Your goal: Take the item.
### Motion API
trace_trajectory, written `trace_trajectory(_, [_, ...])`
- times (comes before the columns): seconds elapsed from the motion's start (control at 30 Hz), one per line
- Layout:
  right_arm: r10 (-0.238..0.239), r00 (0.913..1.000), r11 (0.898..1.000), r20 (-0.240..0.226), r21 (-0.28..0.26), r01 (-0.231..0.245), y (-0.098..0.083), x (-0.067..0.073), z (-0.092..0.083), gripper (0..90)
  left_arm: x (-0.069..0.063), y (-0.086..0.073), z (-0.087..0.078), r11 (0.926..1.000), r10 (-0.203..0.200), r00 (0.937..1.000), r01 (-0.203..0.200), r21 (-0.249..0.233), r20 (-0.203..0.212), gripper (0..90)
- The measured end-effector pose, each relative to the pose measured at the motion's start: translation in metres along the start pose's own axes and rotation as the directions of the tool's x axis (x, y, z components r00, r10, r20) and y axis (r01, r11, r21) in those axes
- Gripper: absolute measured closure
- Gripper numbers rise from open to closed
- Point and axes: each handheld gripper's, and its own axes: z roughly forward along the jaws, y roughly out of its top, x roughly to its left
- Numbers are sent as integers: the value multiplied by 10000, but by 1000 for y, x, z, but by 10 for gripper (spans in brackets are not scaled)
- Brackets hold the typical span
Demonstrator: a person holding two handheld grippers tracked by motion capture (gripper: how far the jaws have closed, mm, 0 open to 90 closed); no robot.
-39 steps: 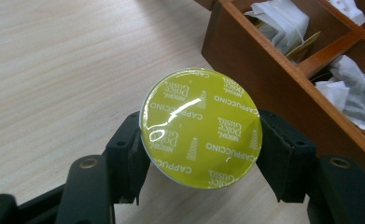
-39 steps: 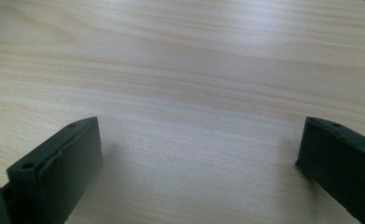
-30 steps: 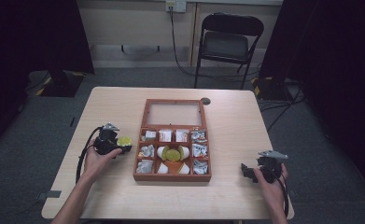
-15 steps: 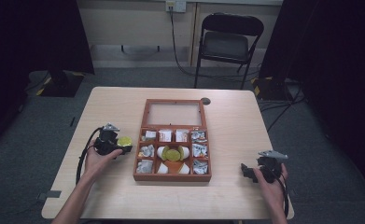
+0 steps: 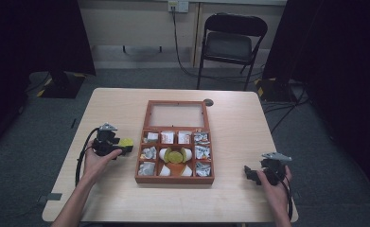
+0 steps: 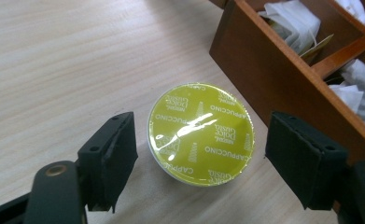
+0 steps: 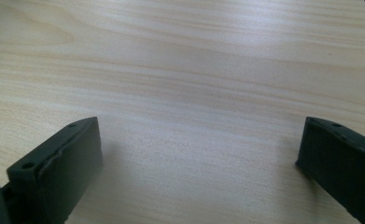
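Sitting foil-up on the pale wooden table (image 5: 116, 198), just left of the brown wooden compartment box (image 6: 269, 70), the round yellow-green foil-lidded coffee capsule (image 6: 201, 133) is flanked but not touched by the left gripper (image 6: 201, 154), whose jaws have just been opening. Risk: it could be nudged against the box wall during withdrawal. The right gripper (image 7: 199, 158) is held open and empty over bare table, near right.

bare light wooden desk (image 5: 126, 198) is left open along the near edge and at both ends. the middle is taken up by the open reddish-brown wooden compartment box (image 5: 175, 178), whose wall stands just beside a round yellow-green foil-topped coffee capsule (image 6: 201, 133).
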Motion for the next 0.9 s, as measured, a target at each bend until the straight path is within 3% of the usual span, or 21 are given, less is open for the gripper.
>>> trace_trajectory(0.3, [3, 10000, 10000, 0, 3, -3, 0, 0, 0, 0, -4, 2, -21, 9979, -181, 9996, 166, -628, -226, 207])
trace_trajectory(0.63, [5, 10000, 10000, 3, 2, -5, 0, 0, 0, 0, -11, -8, -49, 9969, 57, 9991, -89, -776, -417, 207])
trace_trajectory(0.9, [7, 10000, 10000, 4, 3, -7, 0, 0, 0, 0, -5, -22, -65, 9977, -51, 9964, -7, -675, -851, 206])
